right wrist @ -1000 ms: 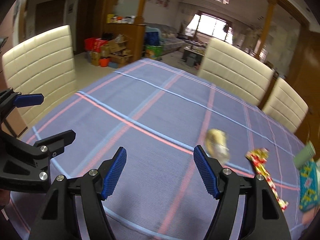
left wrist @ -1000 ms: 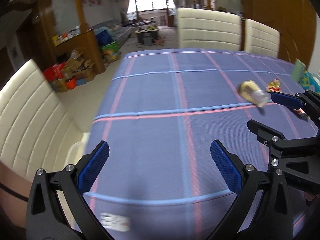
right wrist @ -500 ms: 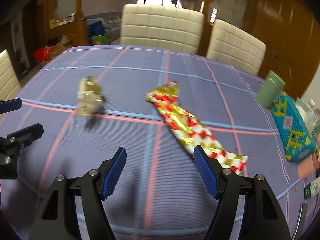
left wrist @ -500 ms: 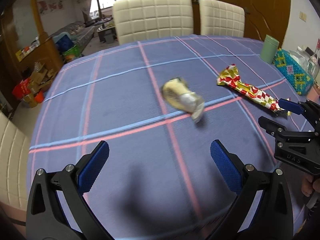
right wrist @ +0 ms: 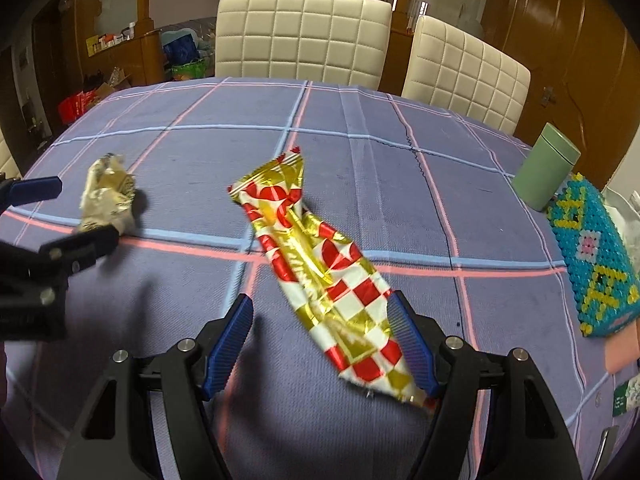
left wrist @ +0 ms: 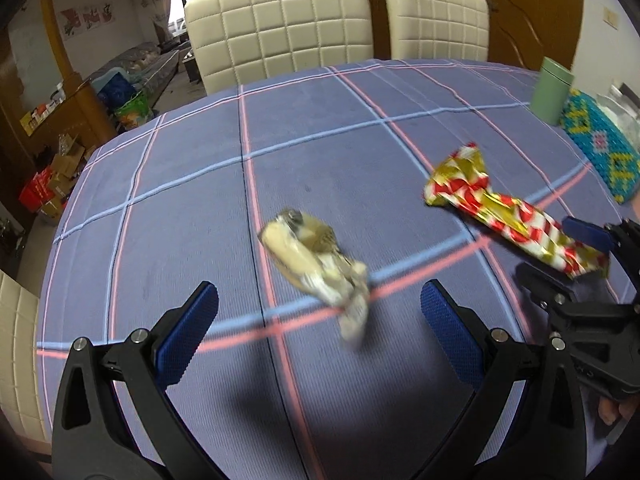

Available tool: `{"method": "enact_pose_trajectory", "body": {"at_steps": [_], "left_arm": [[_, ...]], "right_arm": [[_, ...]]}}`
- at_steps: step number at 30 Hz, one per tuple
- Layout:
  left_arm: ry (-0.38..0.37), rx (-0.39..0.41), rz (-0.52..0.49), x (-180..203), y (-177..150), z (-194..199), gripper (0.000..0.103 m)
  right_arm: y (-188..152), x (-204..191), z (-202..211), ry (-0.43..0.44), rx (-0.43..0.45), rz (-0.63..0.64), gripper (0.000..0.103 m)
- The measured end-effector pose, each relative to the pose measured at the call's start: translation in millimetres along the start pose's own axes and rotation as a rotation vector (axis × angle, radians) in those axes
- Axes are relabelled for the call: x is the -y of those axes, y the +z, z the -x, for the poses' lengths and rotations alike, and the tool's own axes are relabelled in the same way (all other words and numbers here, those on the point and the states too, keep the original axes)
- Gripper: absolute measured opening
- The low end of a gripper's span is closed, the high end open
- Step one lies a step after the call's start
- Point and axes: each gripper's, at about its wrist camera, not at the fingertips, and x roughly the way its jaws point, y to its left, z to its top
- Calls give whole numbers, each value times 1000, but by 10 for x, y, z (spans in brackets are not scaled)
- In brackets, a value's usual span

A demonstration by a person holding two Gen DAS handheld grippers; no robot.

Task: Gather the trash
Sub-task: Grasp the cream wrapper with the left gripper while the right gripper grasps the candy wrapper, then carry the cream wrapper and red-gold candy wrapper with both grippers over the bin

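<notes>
Wrappers now sit right in front of both of your tools, where a second ago each view showed mostly bare plaid cloth with the trash off to the right.

Start at the left. In the left wrist view your left gripper (left wrist: 318, 314) has swung in over the crumpled pale wrapper (left wrist: 316, 268), which lies at the centre of the frame on the worktop (left wrist: 192, 184), its tail reaching down between the blue fingers (left wrist: 188, 332). They stand wide apart and touch nothing.

Move right. In the right wrist view your right gripper (right wrist: 322, 346) is down over the near end of the long red-and-gold wrapper (right wrist: 316, 264), which runs from the middle of the frame to the lower right. Its fingers (right wrist: 228, 344) are also spread; the right one lies close along the wrapper's edge, though no squeeze shows.

Further right, a green canister (right wrist: 546, 172) and a beaded blue box (right wrist: 590, 264) stand at the frame's right edge, clear of both wrappers.

Both pieces of trash look lined up for pickup, so closing seems the next step; nothing is collected yet.
</notes>
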Motion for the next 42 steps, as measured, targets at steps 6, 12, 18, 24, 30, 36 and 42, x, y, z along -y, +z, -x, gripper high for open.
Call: {"method": "enact_pose_trajectory", "body": {"at_steps": [6, 12, 18, 24, 30, 36, 42], "left_arm": [[-8, -12, -47, -12, 72, -176, 89], [-75, -52, -33, -66, 30, -322, 52], [-79, -41, -77, -21, -85, -190, 37], [-57, -2, -122, -55, -264, 67, 36], [-27, 29, -107, -304, -433, 332, 36], [0, 48, -62, -660, -614, 574, 36], [22, 63, -30, -994, -811, 765, 36]], "right_arm": [[42, 64, -117, 54, -20, -37, 54], [44, -44, -89, 87, -8, -17, 15], [14, -242, 56, 115, 28, 24, 7], [12, -506, 188, 130, 30, 81, 6], [20, -896, 351, 151, 34, 152, 6], [71, -1307, 526, 172, 56, 211, 5], [103, -1690, 637, 192, 64, 270, 5]]}}
